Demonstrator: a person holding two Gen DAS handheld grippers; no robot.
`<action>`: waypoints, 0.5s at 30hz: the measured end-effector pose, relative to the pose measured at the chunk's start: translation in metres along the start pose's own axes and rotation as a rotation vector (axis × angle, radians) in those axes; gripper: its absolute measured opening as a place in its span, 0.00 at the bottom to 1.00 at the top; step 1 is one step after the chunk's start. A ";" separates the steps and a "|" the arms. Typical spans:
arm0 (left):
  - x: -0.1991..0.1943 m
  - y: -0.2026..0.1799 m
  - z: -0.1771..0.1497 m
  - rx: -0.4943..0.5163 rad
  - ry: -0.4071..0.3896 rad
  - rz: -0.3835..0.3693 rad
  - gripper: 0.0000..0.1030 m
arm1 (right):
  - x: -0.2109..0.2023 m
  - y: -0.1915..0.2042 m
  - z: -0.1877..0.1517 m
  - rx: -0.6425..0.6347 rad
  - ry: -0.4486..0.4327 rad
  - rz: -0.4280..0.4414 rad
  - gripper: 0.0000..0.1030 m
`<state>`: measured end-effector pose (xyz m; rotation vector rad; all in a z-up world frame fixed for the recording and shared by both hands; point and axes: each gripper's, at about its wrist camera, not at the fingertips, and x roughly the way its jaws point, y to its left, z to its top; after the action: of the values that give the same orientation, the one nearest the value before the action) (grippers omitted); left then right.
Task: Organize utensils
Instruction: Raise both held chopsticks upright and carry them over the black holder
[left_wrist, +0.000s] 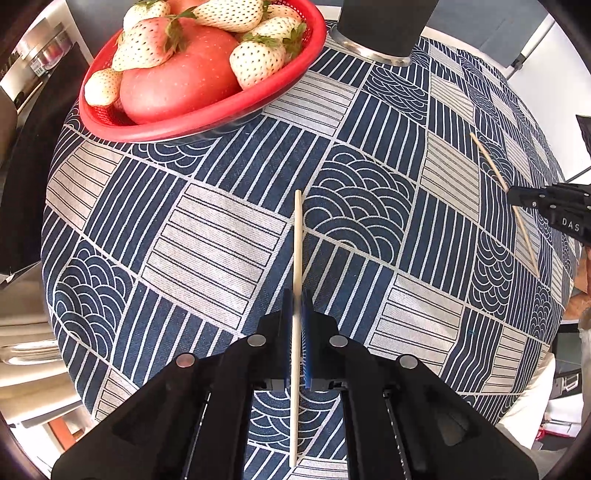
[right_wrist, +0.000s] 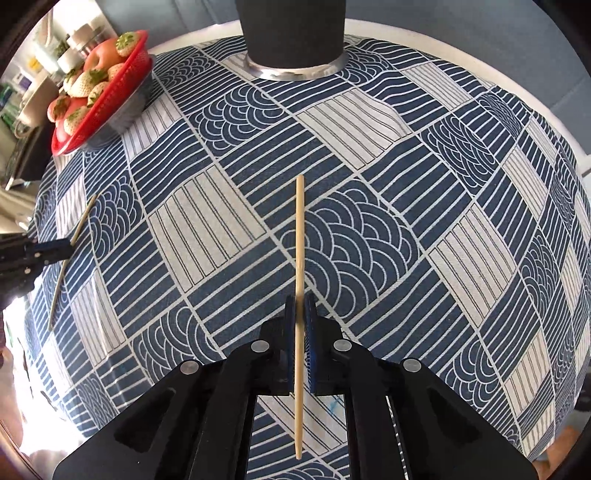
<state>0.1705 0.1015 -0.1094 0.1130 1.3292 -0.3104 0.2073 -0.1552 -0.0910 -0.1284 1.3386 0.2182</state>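
A table (right_wrist: 369, 110) is covered by a blue-and-white patterned cloth (left_wrist: 221, 229). At 11 o'clock in the left view a red basket (left_wrist: 207, 118) of strawberries and apples is set; at 12 o'clock in the right view a dark holder (right_wrist: 293, 33) on a metal base is seen. The left gripper (left_wrist: 297, 295) is pressed together on one chopstick (left_wrist: 297, 240) — held above the cloth, pointing to 12 o'clock. The right gripper (right_wrist: 300, 301) is likewise pinched on the other chopstick (right_wrist: 300, 236).

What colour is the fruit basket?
Red basket, clearest in the left wrist view.
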 end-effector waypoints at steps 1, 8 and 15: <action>0.001 -0.002 0.003 0.003 0.004 0.010 0.05 | -0.002 -0.001 0.002 0.001 -0.005 0.001 0.05; -0.014 0.008 -0.002 -0.029 -0.008 0.032 0.05 | -0.021 -0.003 0.028 -0.026 -0.032 -0.011 0.05; -0.038 -0.003 0.003 -0.087 -0.037 0.032 0.05 | -0.057 -0.036 0.053 -0.068 -0.084 -0.014 0.05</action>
<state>0.1643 0.1036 -0.0722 0.0555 1.3009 -0.2258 0.2535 -0.1839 -0.0243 -0.1841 1.2472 0.2555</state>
